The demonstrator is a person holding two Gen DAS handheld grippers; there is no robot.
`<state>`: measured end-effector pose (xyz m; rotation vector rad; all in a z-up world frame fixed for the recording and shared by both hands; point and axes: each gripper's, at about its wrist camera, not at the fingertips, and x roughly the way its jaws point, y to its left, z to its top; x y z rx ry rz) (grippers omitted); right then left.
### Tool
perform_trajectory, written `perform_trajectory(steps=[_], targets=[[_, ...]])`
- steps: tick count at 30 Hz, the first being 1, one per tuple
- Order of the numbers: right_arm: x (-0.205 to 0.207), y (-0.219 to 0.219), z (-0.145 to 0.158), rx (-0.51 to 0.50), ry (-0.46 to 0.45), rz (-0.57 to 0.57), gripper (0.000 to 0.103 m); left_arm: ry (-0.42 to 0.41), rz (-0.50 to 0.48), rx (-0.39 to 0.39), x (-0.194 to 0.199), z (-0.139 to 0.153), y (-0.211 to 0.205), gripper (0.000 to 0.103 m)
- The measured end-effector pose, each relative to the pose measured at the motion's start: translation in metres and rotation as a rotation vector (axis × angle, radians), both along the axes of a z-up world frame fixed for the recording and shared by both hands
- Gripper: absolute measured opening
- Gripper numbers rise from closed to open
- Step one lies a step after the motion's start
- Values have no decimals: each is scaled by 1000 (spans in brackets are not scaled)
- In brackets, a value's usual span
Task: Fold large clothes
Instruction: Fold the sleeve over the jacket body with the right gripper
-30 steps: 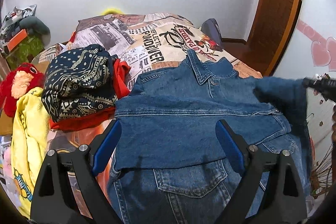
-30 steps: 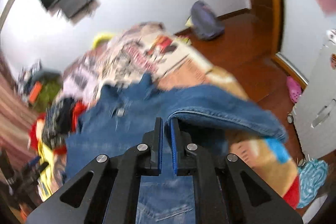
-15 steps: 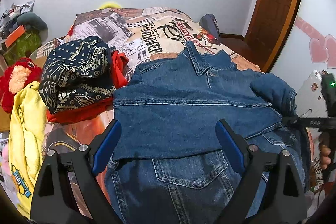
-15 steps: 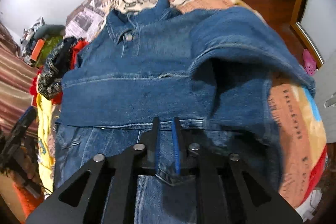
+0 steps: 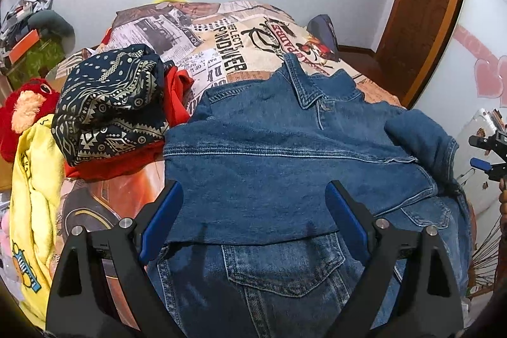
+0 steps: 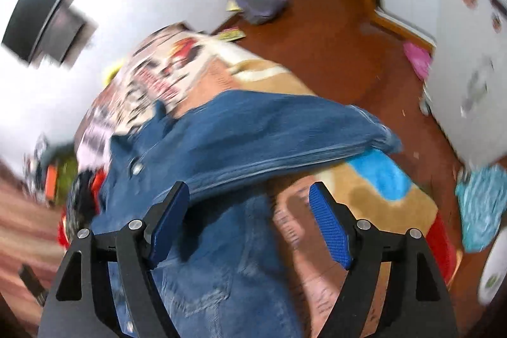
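Observation:
A blue denim jacket (image 5: 285, 167) lies on the bed, collar toward the far wall, its left sleeve folded across the chest. The right sleeve (image 5: 421, 135) rests folded over the jacket's right side. My left gripper (image 5: 253, 211) is open and empty, hovering over the jacket's lower front. My right gripper (image 6: 250, 208) is open and empty above the jacket's right edge; the sleeve (image 6: 279, 129) lies just ahead of it. The right wrist view is blurred. The right gripper also shows at the right edge of the left wrist view (image 5: 488, 157).
A navy patterned garment (image 5: 111, 103) lies on red cloth (image 5: 126, 163) at the left of the bed. A yellow garment (image 5: 35, 195) and a red plush toy (image 5: 25, 113) lie farther left. A white cabinet (image 6: 469, 53) and wooden floor (image 6: 332, 37) lie to the right.
My right gripper carried the right sleeve over the jacket, then opened and let it go, pulling back to the right. My left gripper stayed open and nearly still.

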<state>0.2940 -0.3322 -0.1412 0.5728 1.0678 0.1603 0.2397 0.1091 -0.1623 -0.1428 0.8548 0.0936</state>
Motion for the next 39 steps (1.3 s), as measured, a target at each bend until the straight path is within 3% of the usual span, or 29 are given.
perform_trajectory(steps=[5, 11, 16, 18, 21, 29, 34, 39], targets=[[23, -24, -46, 162, 112, -118, 75, 16, -7, 2, 6, -5, -3, 91], [41, -30, -75, 190, 158, -192, 73, 35, -14, 16, 11, -11, -6, 91], [56, -28, -74, 58, 149, -204, 44, 48, -9, 9, 16, -16, -3, 91], [57, -30, -71, 26, 131, -195, 25, 50, -9, 10, 17, -17, -2, 91], [53, -32, -62, -1, 102, -198, 12, 52, -8, 12, 17, -17, -1, 91], [45, -14, 8, -68, -99, -136, 8, 13, -14, -13, 6, -6, 3, 91], [31, 27, 77, -58, -273, -31, 7, -13, -23, -16, -6, 2, 6, 91], [18, 90, 113, -3, -363, 121, 7, -36, -6, -31, -20, 10, 14, 91]])
